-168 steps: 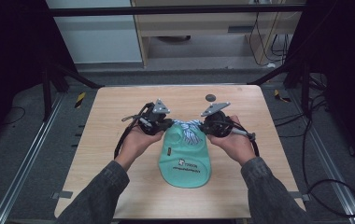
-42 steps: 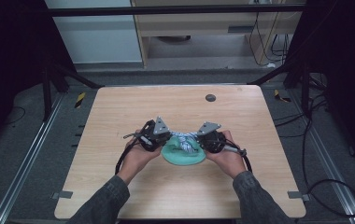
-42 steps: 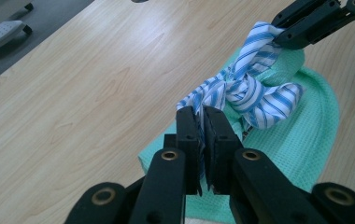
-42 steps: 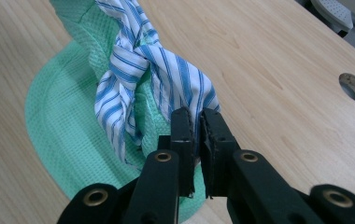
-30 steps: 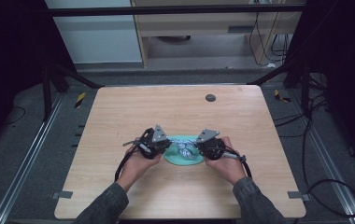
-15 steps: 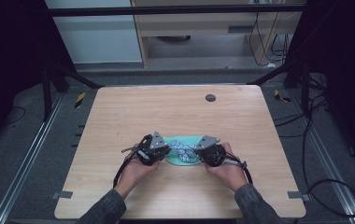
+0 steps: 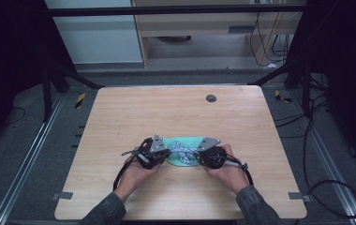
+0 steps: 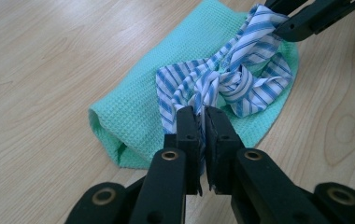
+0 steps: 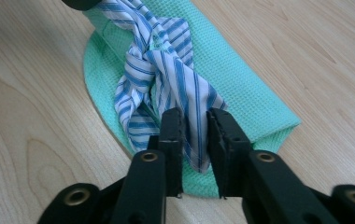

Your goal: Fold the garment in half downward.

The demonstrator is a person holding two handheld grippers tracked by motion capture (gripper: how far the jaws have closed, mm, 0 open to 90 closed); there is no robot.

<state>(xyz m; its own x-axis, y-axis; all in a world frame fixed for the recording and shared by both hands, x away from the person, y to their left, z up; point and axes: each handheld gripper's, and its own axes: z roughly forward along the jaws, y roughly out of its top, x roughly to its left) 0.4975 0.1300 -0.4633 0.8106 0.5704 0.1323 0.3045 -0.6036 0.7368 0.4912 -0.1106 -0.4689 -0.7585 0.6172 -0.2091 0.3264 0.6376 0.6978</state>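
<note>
Plainly unlabelled, green waffle cloth, striped cloth knotted, no legible writing

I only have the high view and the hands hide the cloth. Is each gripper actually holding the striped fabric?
Observer: Yes. In the left gripper view, the left gripper is shut on the striped cloth.
Operator: And the right?
Observer: The right gripper has an end of that cloth between its jaws, pinched.
Operator: Is the strip loose?
Observer: No, it is knotted in the middle, lying on the folded green towel.
</note>
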